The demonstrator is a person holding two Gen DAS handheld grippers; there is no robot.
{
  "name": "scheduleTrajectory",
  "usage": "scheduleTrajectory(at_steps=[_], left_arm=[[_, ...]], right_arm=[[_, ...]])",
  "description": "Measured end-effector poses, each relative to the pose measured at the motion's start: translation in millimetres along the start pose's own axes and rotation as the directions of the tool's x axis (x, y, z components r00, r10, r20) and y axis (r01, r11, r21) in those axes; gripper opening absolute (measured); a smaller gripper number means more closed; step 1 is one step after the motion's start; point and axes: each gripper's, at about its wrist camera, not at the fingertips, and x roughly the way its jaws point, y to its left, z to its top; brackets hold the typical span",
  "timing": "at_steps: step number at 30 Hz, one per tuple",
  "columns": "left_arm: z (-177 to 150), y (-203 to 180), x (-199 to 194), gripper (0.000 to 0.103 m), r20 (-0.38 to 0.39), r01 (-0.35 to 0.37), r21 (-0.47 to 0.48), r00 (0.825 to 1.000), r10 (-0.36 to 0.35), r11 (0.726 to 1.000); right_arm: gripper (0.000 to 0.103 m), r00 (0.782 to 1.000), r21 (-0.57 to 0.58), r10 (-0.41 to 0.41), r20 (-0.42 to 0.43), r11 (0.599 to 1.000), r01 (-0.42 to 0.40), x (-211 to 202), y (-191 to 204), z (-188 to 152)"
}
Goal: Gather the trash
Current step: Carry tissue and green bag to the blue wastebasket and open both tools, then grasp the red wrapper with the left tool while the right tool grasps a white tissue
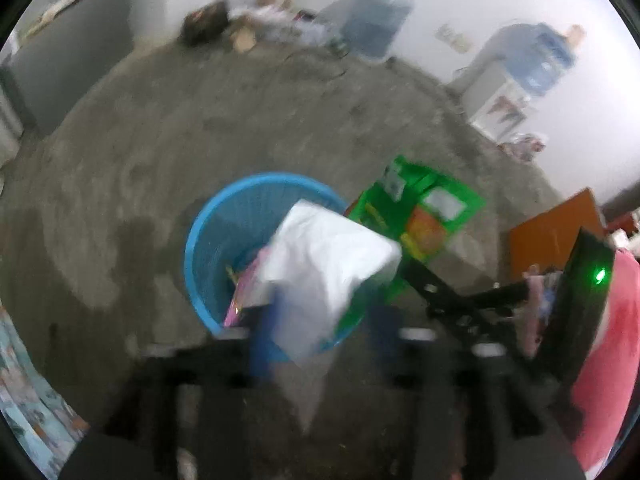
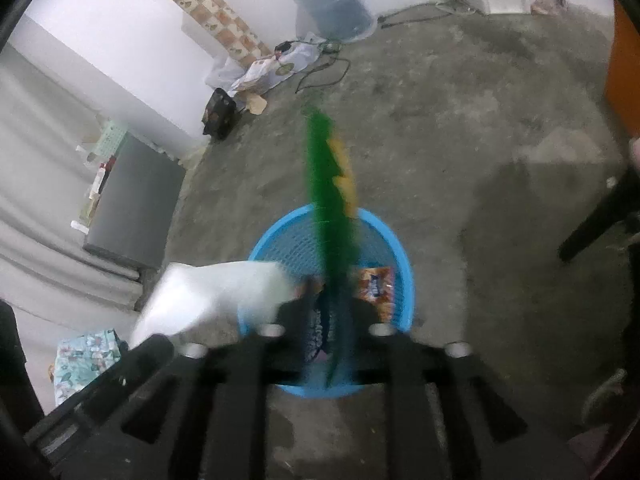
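Both items over the blue mesh bin [image 1: 224, 248] on the concrete floor [image 1: 160, 152]. White plastic bag [image 1: 332, 256] between the parted fingers of the left gripper [image 1: 320, 340], apparently released — pads not seen pressing. Green wrapper [image 2: 330, 216] edge-on between the spread fingers of the right gripper [image 2: 326, 330], likewise loose. Risks, as judged: bag overhanging the bin rim, liable to snag or slide out to the floor; light wrapper prone to drift past the rim; bin easily tipped by a knock — lightweight, nearly empty
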Motion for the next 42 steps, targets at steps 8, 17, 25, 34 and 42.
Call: scheduleTrajectory(at_steps=[8,17,25,34,42], left_arm=[[-4.3,4.2,-25.6,0.066,0.038,0.039,-0.032,0.999,-0.038,0.999],[-12.9,18.5,-104.7,0.066,0.145,0.072,-0.108,0.988,-0.056,0.992],[-62.8,49.2,-227.7,0.074,0.267,0.076,-0.127,0.963,-0.040,0.989],[-202.2,119.1,-362.8,0.085,0.459,-0.064,-0.249,0.871,0.176,0.966],[-331.5,197.3,-436.8,0.086,0.527,-0.126,-0.498,0.742,0.414,0.858]], right_arm=[[0.061,0.998,0.052,0.051,-0.032,0.997,-0.049,-0.6,-20.1,-12.5],[0.063,0.992,0.025,0.117,0.038,0.993,-0.118,-42.0,-19.4,-8.5],[0.063,0.986,0.027,0.153,0.069,0.987,-0.155,-55.7,-21.6,0.8],[0.063,0.963,-0.223,0.267,0.023,0.941,-0.255,-97.4,75.9,-23.2],[0.067,0.914,-0.535,0.353,-0.200,0.743,-0.403,-142.2,210.4,-102.9]])
